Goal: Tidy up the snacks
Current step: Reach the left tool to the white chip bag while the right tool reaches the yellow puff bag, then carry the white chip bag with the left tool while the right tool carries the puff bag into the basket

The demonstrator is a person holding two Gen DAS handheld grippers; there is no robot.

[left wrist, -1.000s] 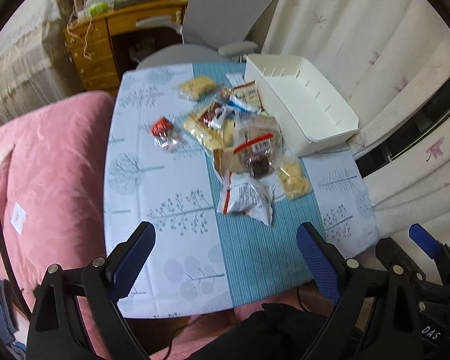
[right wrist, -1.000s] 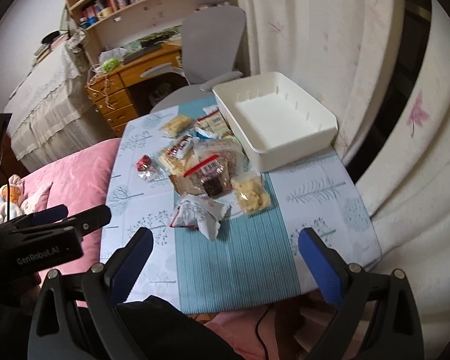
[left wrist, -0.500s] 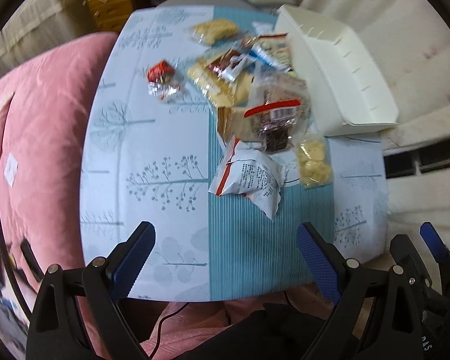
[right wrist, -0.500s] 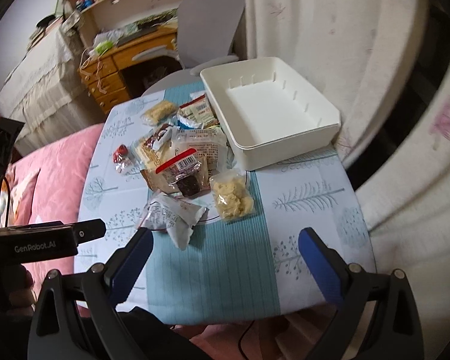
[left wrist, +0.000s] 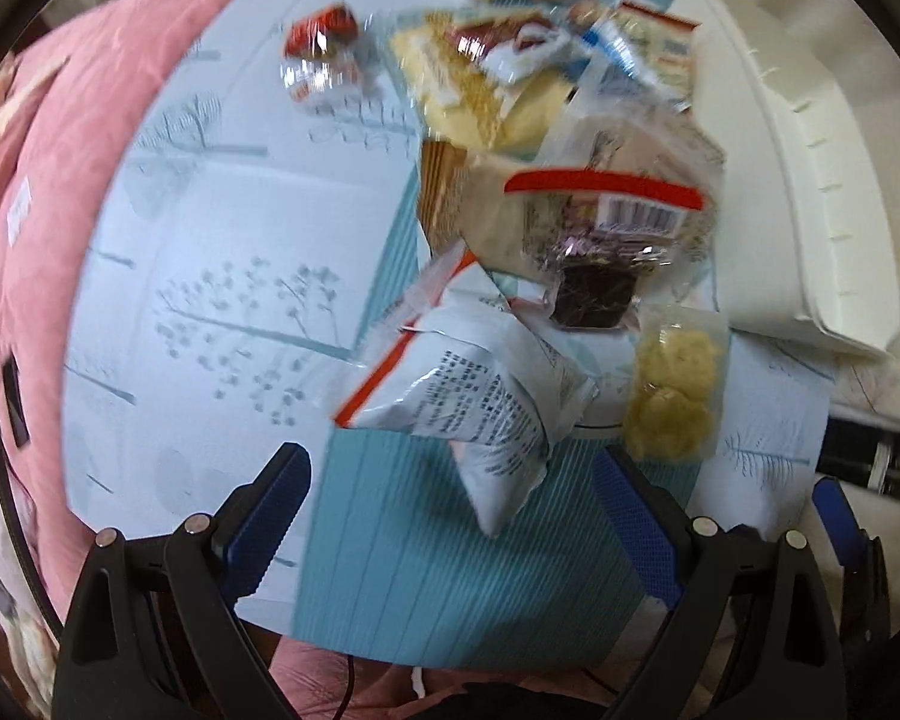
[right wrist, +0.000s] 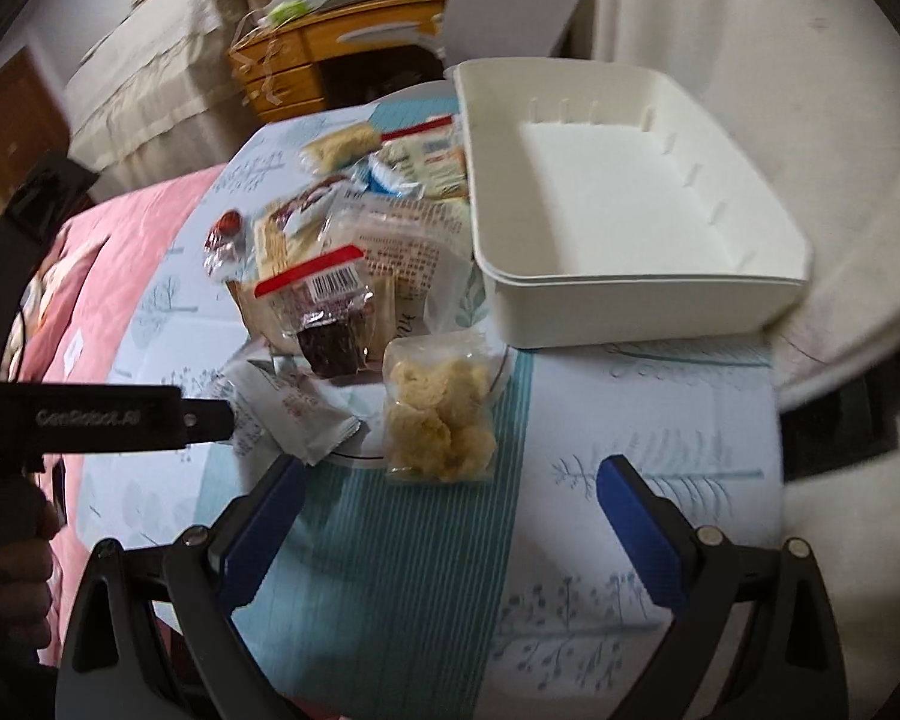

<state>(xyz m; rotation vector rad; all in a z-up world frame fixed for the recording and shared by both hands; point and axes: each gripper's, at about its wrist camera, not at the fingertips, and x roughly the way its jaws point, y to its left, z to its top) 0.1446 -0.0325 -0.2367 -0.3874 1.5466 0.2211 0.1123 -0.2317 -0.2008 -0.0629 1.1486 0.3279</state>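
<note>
Both claws hang released over the table (right wrist: 660,414), its cloth printed with pale grey trees and a ribbed teal stripe down the middle. The left gripper (left wrist: 453,516) has its blue, cross-hatched pads spread wide with nothing between them; just beyond them lies a puffy white foil packet (left wrist: 480,402) with small black print and an orange-red edge. The right gripper (right wrist: 450,516) is likewise spread and empty, and past its pads sits a flat clear bag of lumpy yellow puffs (right wrist: 438,414). Behind these the snacks lie in a loose heap: a crinkly clear bag with a red strip, a barcode and a dark brown cake (right wrist: 330,324), a stack of pale wafers (left wrist: 480,96), a small red sweet in shiny wrap (left wrist: 321,51) apart to the left, and a blue and white wrapper (left wrist: 642,54) beside the bin. The white plastic bin (right wrist: 648,306), a rounded rectangle with ribbed inner walls, stands at the heap's right with nothing inside it. A pink plush blanket (left wrist: 48,180) lies off the table's left edge. The left view is blurred.
</note>
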